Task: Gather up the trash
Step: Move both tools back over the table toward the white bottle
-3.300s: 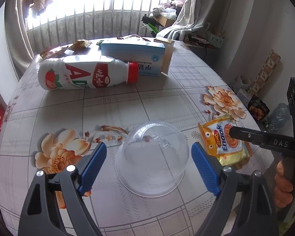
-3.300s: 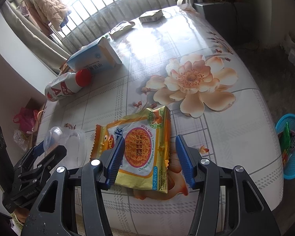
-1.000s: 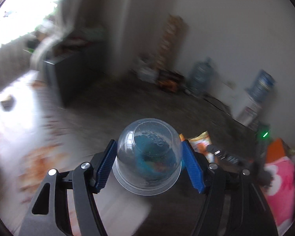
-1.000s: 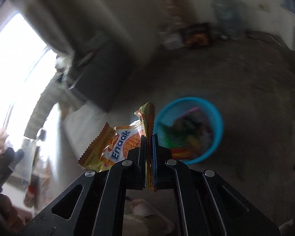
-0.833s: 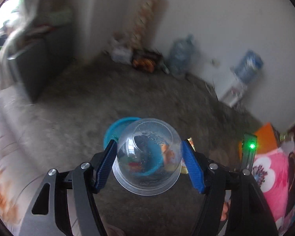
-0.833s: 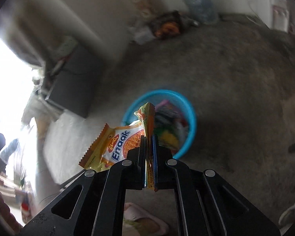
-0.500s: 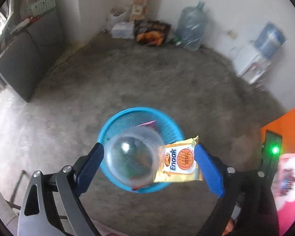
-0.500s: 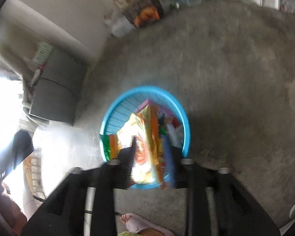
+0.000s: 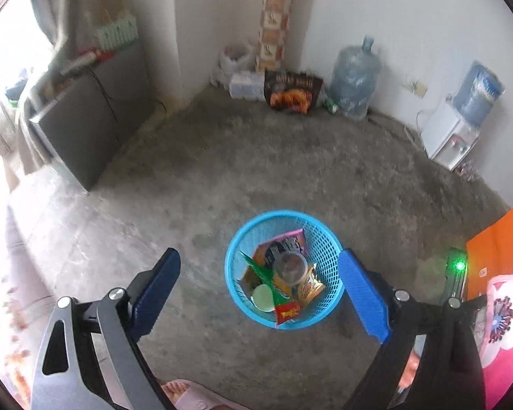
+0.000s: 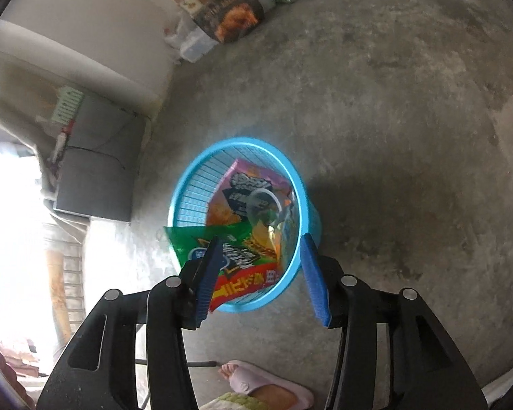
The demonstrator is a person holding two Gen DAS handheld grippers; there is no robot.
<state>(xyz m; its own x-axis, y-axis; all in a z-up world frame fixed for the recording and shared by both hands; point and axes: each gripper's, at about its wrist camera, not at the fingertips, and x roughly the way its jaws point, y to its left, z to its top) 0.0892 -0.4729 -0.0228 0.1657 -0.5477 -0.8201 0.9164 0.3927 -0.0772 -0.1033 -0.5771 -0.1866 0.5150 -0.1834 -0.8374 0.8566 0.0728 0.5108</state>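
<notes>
Left wrist view: round blue plastic mesh basket (image 9: 325, 239) stands on rough grey concrete floor (image 9: 290, 177), mouth up. Inside — clear plastic dome cup (image 9: 289, 266) lying over glossy crinkled snack wrappers, its round rim facing up; the yellow-orange snack packet (image 9: 311, 285) lies flat under it, long axis slanting toward the basket's lower right wall. A purple wrapper (image 9: 284, 244) leans on the far wall, a red one (image 9: 288, 312) pokes over the near rim.

Left gripper (image 9: 260, 294) — blue ribbed pads spread wide, empty, hovering above the basket, touching nothing.

Right wrist view: right gripper (image 10: 261, 275) has just been opening; jaws stand about half apart, nothing pinched between them, basket (image 10: 195, 184) seen through the gap. Green wrapper (image 10: 201, 237) juts over the basket's near-left rim. A person's foot in a pink slipper (image 10: 270, 386) sits at the bottom edge.
</notes>
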